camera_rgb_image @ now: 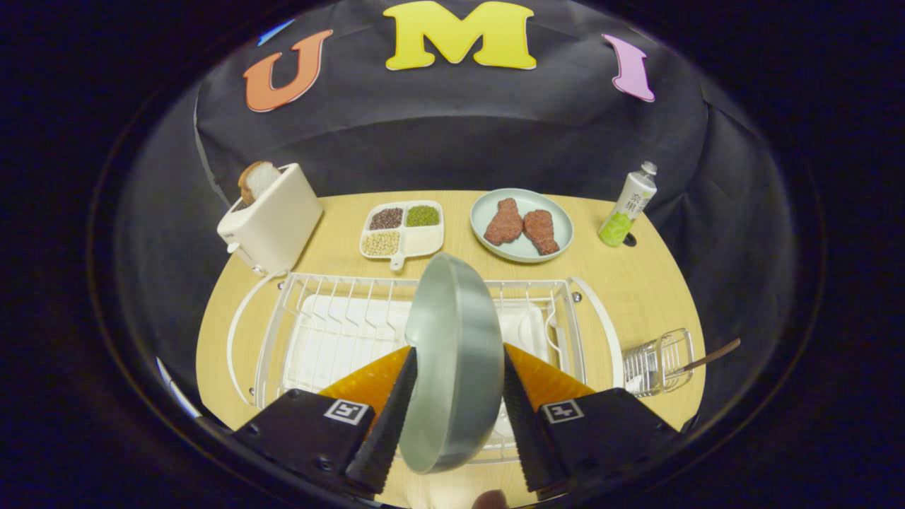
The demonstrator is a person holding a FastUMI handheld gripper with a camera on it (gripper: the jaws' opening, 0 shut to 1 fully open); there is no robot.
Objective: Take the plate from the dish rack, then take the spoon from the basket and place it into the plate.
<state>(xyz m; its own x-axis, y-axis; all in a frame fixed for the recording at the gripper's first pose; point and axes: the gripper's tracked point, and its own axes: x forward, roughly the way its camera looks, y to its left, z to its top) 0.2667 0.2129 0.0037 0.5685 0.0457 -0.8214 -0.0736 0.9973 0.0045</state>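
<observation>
Nearest the camera, we are seeing the gripper (452, 431) clenching a grey metal plate (452, 364) between its two fingers (385, 424), one pressing on each face. We are noting the plate standing on edge, tilted slightly, raised above the white wire dish rack (339, 325) on the wooden table (636, 283). Beside the rack, we are observing a small wire basket (657, 360) holding the spoon, its brown handle (710, 355) sticking outward. Beyond the rack, we are recording a white toaster (272, 219) with a bread slice (258, 180), a divided tray of beans (403, 227), a pale plate carrying two meat pieces (522, 226), and a green-labelled bottle (628, 206).
</observation>
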